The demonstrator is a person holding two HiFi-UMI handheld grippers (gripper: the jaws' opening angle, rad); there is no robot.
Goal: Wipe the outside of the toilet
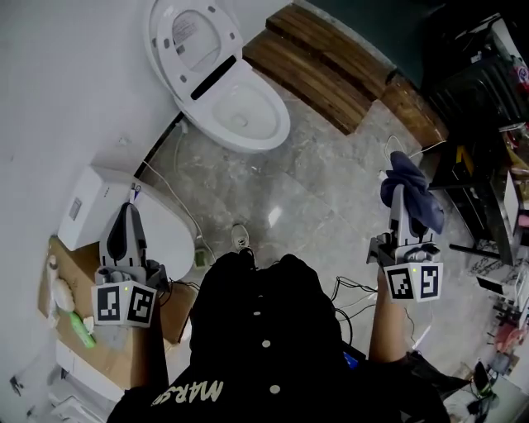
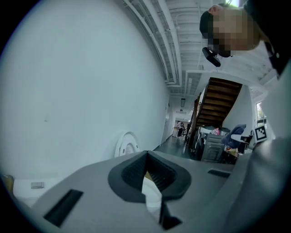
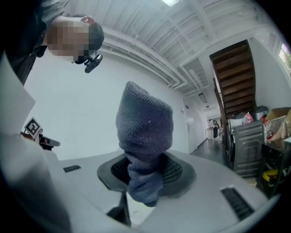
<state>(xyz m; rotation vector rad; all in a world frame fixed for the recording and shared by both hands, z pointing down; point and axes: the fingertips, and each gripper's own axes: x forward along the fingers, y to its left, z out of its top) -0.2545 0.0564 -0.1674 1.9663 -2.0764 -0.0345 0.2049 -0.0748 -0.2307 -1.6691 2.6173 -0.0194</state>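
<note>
Toilet (image 1: 258, 124) by wall, lid up. Right gripper (image 1: 402, 194) well right of toilet, jaws pinching blue-grey cloth (image 1: 412, 186). Left gripper (image 1: 126, 219) nearer than toilet, leftward, jaws pressed together, empty.

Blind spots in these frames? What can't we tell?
- Head view: the toilet is seen from above; its bowl hides the lower outside and base.
- Head view: the label on the raised lid is too small to read.
- Right gripper view: the lower end of the cloth is hidden between the shut jaws.
- Head view: the person's torso hides the floor at their feet.
</note>
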